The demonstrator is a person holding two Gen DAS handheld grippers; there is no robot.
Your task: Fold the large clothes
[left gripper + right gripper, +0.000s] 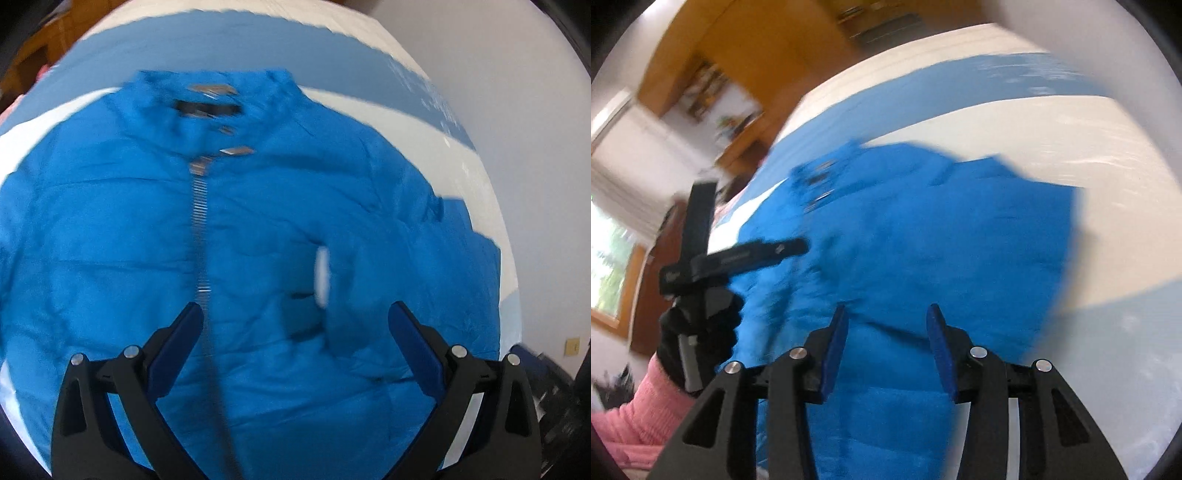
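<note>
A: Where is the blue jacket (258, 240)?

B: Spread flat, front up, on the bed (476, 206), over its white and pale-blue striped cover. The zipper (199, 221) runs down the jacket's middle; the collar lies at the far end.

A: And the left gripper (295, 314)?

B: Above the jacket's lower front, fingers spread wide, nothing between them. Its left finger (181, 339) sits just beside the zipper line. A gloved hand (698, 332) with a pink sleeve (639, 413) carries it.

A: The right gripper (886, 314)?

B: Also over the jacket, toward its right side. Jaws partly apart, gripping nothing; whether the tips touch the fabric I cannot tell.
</note>
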